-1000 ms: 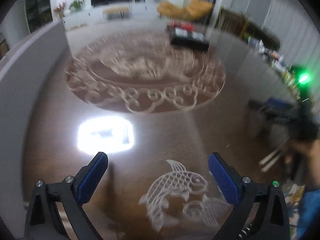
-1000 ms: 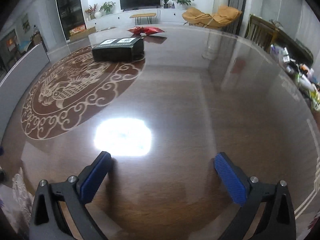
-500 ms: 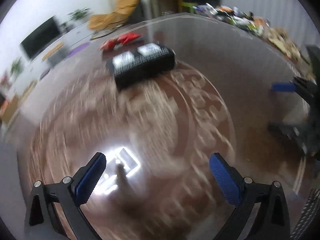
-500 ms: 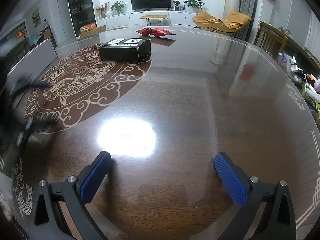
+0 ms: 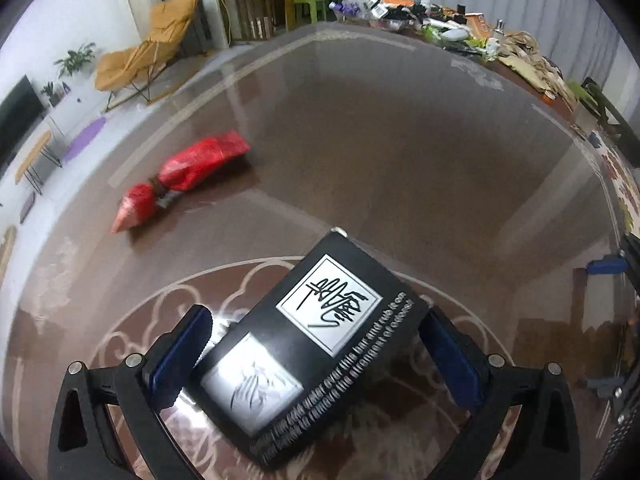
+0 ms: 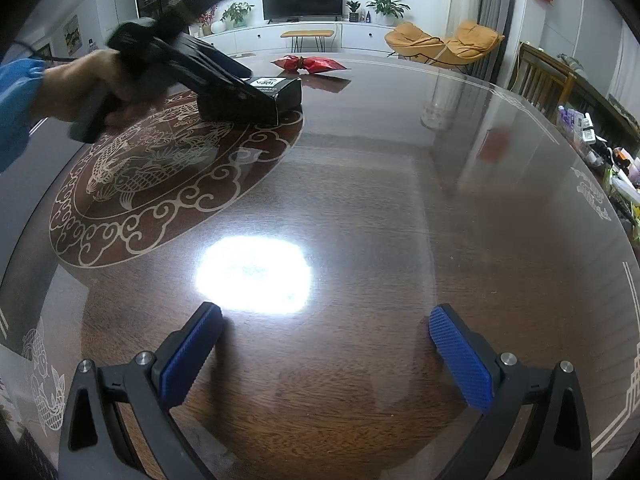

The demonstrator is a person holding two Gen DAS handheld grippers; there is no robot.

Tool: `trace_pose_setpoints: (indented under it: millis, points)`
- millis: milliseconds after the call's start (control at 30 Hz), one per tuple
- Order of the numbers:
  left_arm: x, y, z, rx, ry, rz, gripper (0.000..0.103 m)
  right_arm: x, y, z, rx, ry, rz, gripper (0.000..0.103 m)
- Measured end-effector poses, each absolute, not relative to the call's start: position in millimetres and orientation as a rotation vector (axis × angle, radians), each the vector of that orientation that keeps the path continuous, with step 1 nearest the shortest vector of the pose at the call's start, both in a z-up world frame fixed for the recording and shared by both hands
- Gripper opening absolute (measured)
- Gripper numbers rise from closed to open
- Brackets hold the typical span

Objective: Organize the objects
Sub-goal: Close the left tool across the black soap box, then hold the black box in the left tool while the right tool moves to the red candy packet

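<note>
A black box with white calligraphy labels lies on the dark wooden table, between the blue pads of my left gripper. The jaws are wide open around it, with a gap on the left side. The box also shows in the right wrist view, with my left gripper over it. A red tied packet lies beyond the box, also seen far back in the right wrist view. My right gripper is open and empty, low over bare wood.
The table has a pale scroll medallion under the box. Clutter of bottles and packets lines the far edge. Wooden chairs stand at the right side.
My left gripper has swung across the table and come down around the black box. My right gripper has stayed nearly still.
</note>
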State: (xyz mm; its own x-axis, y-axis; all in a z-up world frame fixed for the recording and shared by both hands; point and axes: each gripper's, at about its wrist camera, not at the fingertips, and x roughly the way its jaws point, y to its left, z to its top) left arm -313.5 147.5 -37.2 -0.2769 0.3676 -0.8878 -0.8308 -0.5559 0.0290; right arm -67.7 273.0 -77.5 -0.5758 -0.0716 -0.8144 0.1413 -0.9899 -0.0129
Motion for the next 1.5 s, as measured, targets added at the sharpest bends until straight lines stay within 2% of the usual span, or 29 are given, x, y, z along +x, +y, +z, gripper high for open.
trace_pose_setpoints:
  millis: [33,100,133,267,567,700,800,933,1033,1133,1167,1233,1267,1300,1500]
  points:
    - [-315,147,-39,-1.140,0.613,1.936,0.092,-68,273,-78,1.382,0.115,-2.684,0.103]
    - [-318,143,-38,-1.128,0.529,2.012,0.061,-68,273,-78,1.382,0.115,-2.685,0.103]
    - [-319,139,-37,-1.141,0.491,2.072,0.057,-68,273,-78,1.382,0.115,-2.684,0.103]
    - [-303,112,-37,-1.208,0.379,2.243,0.058,-68,273,-78,1.382,0.115,-2.685,0.103]
    - [-201,-5,-41,-1.315,0.223,2.522,0.058,-73,271,-76,1.367,0.137,-2.653,0.103]
    - [-175,-28,-46,-1.284,0.178,2.596,0.059,-139,273,-74,1.342,0.203,-2.550,0.103]
    - [-168,-31,-48,-1.268,0.167,2.611,0.059,-215,275,-55,1.218,0.231,-2.540,0.103]
    - [-170,-26,-47,-1.278,0.157,2.625,0.060,-325,239,-34,1.136,0.562,-2.510,0.102]
    - [-171,-29,-45,-1.279,0.155,2.625,0.060,-386,210,-35,1.195,0.658,-2.456,0.095]
    - [-172,-27,-45,-1.279,0.152,2.623,0.060,-427,187,-44,1.261,0.593,-2.401,0.090]
    - [-172,-28,-44,-1.279,0.152,2.623,0.060,-435,182,-50,1.284,0.564,-2.383,0.086]
    - [-173,-28,-45,-1.279,0.152,2.623,0.060,-447,177,-64,1.371,0.450,-2.311,0.057]
    - [-173,-28,-45,-1.279,0.152,2.622,0.060,-447,178,-63,1.360,0.371,-2.309,0.035]
    - [-172,-29,-45,-1.279,0.149,2.620,0.061,-442,178,-63,1.360,0.330,-2.325,0.022]
    - [-171,-29,-45,-1.278,0.151,2.618,0.062,-365,174,-66,1.335,0.228,-2.393,0.020]
